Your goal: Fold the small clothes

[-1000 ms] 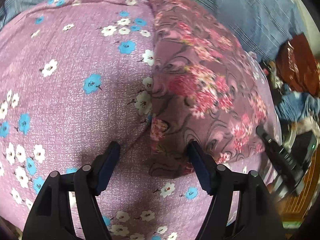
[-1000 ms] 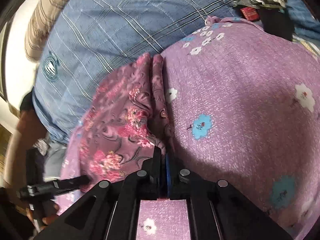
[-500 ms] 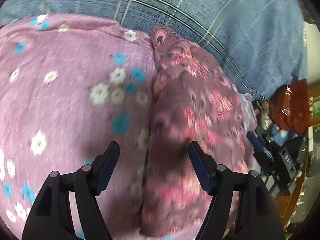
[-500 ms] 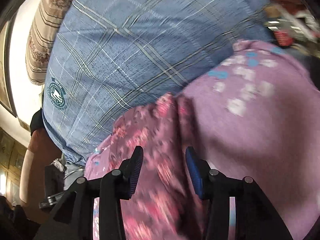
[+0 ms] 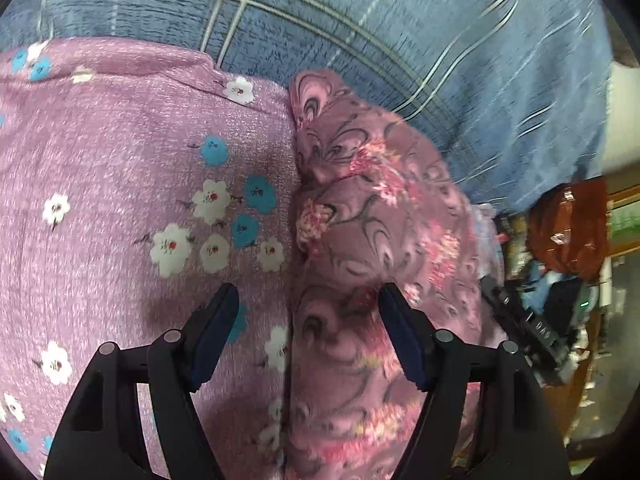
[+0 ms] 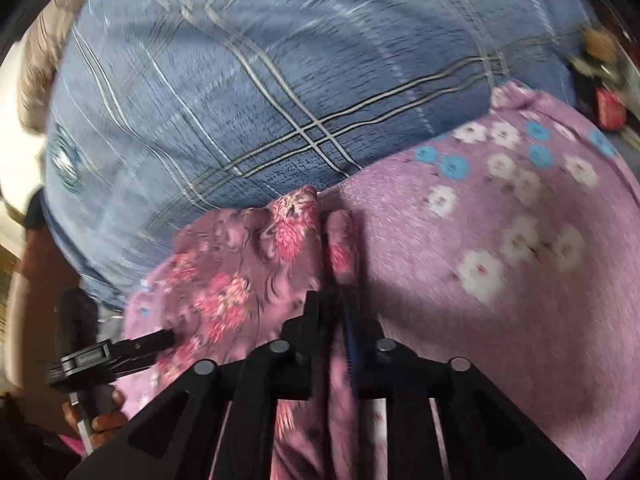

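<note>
Two grippers over the cloth, and the right gripper [image 6: 334,312] is the busy one: its jaws have just been closing, and now they pinch a raised fold of the rose-print garment [image 6: 240,280] between the pads. The left gripper [image 5: 308,332] hangs with its jaws spread wide, gripping nothing; one finger sits above the lilac flowered cloth [image 5: 120,168], the other above the rose-print garment [image 5: 380,220], straddling the seam where the two meet. That garment lies in a long, rumpled strip along the right edge of the lilac flowered cloth [image 6: 520,260], touching it all the way down. Both rest on a blue checked bedsheet [image 5: 400,40], which fills the far side. Out at the right edge of the left wrist view, a reddish-brown bag [image 5: 568,232] sits among blurred clutter.
</note>
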`<state>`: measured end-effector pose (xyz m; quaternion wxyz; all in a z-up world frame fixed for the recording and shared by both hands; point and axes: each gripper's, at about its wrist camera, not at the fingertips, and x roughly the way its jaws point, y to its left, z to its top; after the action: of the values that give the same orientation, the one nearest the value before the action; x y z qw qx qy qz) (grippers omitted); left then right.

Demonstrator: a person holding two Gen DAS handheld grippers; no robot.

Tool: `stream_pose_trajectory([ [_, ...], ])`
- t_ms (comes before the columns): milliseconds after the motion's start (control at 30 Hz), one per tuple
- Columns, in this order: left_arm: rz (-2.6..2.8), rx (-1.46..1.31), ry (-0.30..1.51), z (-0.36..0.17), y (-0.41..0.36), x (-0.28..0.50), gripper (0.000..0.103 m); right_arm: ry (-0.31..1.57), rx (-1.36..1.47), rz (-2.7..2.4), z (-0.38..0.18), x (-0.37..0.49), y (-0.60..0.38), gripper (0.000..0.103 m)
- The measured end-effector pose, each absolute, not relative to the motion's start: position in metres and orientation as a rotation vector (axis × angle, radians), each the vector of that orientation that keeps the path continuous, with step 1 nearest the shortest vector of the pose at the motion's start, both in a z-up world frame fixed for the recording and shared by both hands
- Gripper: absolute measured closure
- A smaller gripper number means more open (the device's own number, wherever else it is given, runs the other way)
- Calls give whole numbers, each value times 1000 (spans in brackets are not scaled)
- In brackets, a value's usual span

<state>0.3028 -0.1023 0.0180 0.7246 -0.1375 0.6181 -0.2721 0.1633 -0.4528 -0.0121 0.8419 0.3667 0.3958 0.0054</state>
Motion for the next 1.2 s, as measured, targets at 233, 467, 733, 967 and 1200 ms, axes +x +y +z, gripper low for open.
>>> stream_pose_trajectory([
  [233,-680,-325,1381,3,-116,285,25,790,890,222,-39,141,-447,43],
  [467,-563,-120,1280,22,-148,265,69,772,692,189,-25,148,-401,78],
  [733,-545,-73,1164,63,-137,229,76,696,597,104,14,122,-385,84],
  [967,-535,-150,1146,98,-84,192,76,659,629,156,46,86,-350,85],
  [1200,-489,-207,1140,111,-10,142,76,636,644,289,67,45,-283,85],
])
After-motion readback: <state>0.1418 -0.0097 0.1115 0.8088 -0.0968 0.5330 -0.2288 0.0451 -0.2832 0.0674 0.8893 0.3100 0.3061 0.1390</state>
